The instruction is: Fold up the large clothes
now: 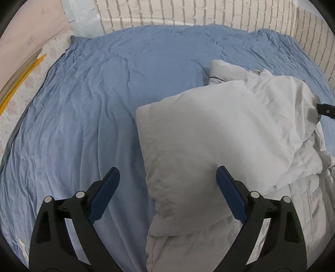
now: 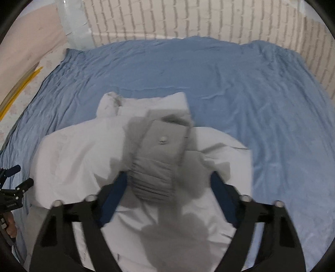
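A white padded jacket lies partly folded on a blue bedsheet. In the left wrist view my left gripper is open and empty above the jacket's left folded edge. In the right wrist view the jacket fills the centre, and a grey sleeve cuff with a snap button hangs between the spread jaws of my right gripper, which is open; the view is blurred. The left gripper shows at the left edge. A tip of the right gripper shows at the right edge of the left wrist view.
The blue sheet covers a bed against a white brick wall. Patterned floor and yellow strips lie beyond the bed's left edge. A pale pink surface stands at the far left.
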The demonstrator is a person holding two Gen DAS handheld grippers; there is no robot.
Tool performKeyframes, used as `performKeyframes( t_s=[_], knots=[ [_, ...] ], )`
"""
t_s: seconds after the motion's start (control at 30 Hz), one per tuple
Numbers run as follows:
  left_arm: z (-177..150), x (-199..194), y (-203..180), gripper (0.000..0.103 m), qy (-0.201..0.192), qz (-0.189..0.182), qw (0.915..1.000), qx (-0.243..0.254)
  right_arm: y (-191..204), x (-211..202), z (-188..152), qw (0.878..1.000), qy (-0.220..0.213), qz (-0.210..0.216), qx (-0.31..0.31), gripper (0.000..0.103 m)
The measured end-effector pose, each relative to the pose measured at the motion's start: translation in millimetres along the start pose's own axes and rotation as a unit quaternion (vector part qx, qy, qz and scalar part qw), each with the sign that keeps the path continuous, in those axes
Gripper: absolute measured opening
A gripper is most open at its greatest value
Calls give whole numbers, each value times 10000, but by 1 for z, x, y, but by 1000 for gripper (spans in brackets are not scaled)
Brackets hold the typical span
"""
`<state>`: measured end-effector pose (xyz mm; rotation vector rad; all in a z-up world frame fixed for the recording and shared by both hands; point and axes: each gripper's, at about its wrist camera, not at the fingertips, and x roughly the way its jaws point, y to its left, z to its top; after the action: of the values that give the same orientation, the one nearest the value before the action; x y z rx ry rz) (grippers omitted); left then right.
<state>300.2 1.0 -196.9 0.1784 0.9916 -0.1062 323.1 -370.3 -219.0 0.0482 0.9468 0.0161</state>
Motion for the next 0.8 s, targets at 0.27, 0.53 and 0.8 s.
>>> performKeyframes(
  t_s=[0.27, 0.53, 0.8],
  knots=[
    [4, -13, 4, 92, -115, 44, 9999, -22, -1, -20, -7, 9985, -298, 425, 148, 8],
    [5, -43, 21, 93, -304, -44, 9993, -224, -15, -118, -23, 9963, -809, 132, 262, 6],
    [1, -47, 14, 93, -248, -40, 9996, -145, -81, -69, -77, 9908, 145, -1235, 536, 0]
  ],
)
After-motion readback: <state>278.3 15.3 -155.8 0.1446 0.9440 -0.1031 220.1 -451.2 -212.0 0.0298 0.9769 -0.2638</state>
